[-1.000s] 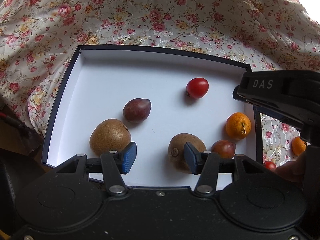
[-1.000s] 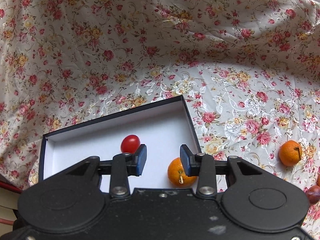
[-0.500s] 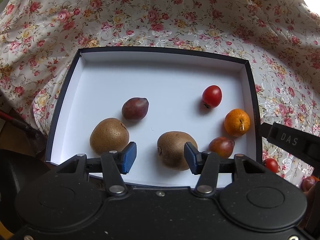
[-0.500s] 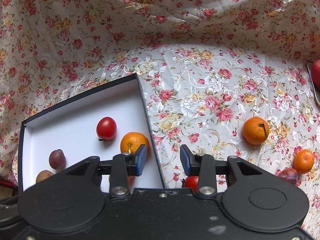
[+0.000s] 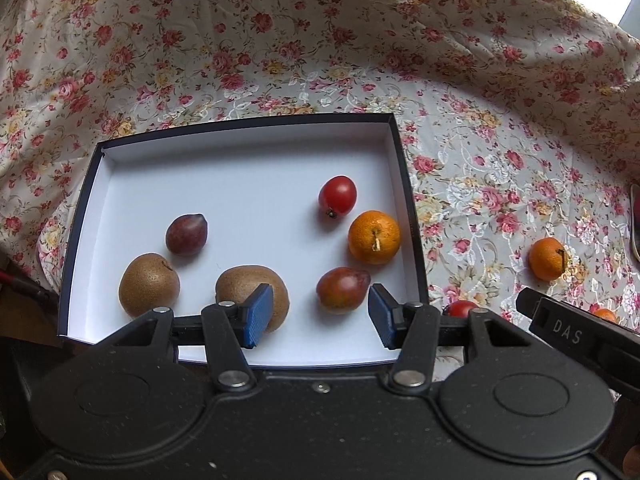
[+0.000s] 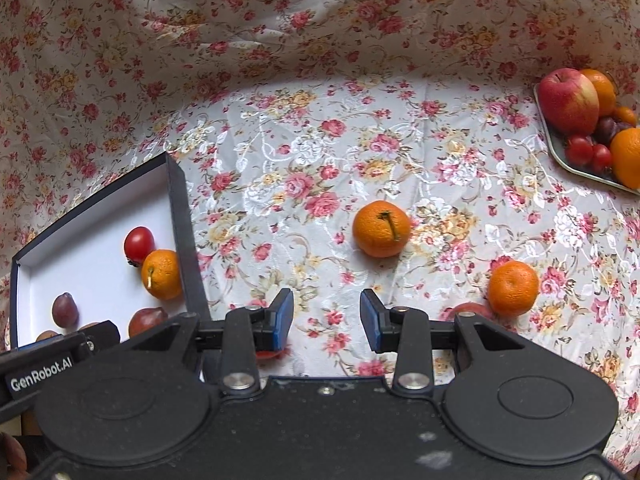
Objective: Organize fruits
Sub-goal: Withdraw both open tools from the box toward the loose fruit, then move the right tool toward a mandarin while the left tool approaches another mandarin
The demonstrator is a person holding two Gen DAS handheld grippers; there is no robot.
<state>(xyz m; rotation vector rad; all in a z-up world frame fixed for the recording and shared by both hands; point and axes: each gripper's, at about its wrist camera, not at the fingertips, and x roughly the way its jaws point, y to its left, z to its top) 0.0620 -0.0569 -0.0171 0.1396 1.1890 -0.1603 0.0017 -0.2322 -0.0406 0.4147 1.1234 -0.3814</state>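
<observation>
Currently, in the left wrist view, the left gripper is seen held wide open and empty over the near edge of the white box, in which two kiwis, a dark plum, a reddish plum, a tomato and a mandarin are laid; part of the right gripper is seen at the near right, over the floral cloth. In the right wrist view, the right gripper is likewise shown open with nothing held, poised over the cloth to the right of the box, with a stemmed mandarin beyond its fingers, a second mandarin near right, and a red fruit, perhaps a tomato, half hidden behind the left finger. A tray of other fruit is seen at the far right. The step in hand is judged to be the fetching of the next loose fruit after a drop-off; the stemmed mandarin would have to be reached forward and straddled by the open fingers before closing. Compared with a second ago, the right gripper has been swung away from the box towards the loose fruit, and the box has been shifted leftward in both views, while the mandarin left inside has stayed against the right wall.
</observation>
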